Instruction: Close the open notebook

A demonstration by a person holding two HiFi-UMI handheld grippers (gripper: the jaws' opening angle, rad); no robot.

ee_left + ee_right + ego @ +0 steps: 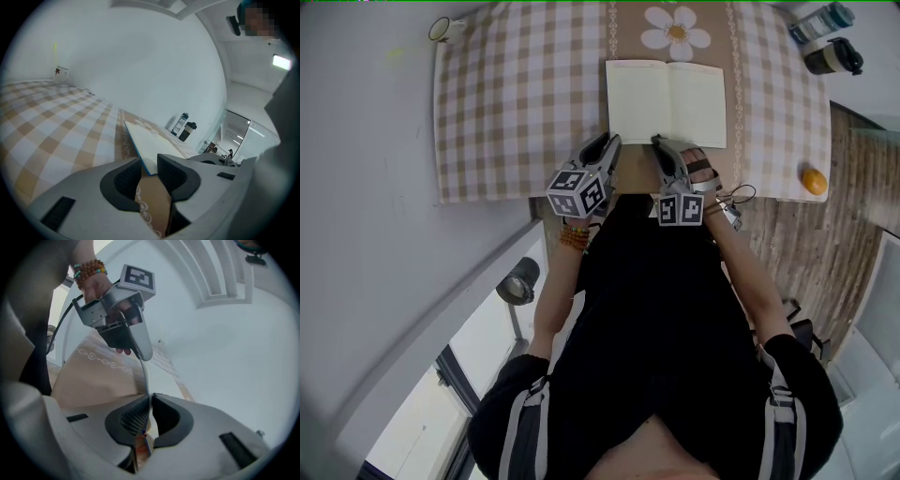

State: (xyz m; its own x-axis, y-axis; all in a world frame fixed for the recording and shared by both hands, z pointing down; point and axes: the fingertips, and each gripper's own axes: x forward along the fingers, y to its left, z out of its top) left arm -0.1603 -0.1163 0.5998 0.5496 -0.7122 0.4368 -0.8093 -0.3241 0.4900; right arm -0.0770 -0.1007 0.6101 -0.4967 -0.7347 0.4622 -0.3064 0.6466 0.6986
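**Two grippers meet at the near edge of an open notebook**

A person at a table holds the left gripper [149, 161] and the right gripper [150, 397] side by side against the near edge of an open notebook [666, 101], which lies flat with blank cream pages up on a checked cloth [516, 94].

The left gripper's jaws stand apart. The notebook's near left corner, edged by a blue cover, sits in the gap between its pads, and the pages stretch away ahead of it and to its right.

The right gripper, just beside the left one, is rolled onto its side. Its jaws are almost together, pinching a thin sheet at the notebook's near edge close to the spine, seen edge-on between the pads. That edge runs on from its jaws to the tip of the left gripper. The hand on the left gripper wears a beaded bracelet [89, 269].

Two bottles [830, 37] stand well beyond the right gripper at the table's far right corner. A small round orange object [814, 181] lies off to its right near the table edge.
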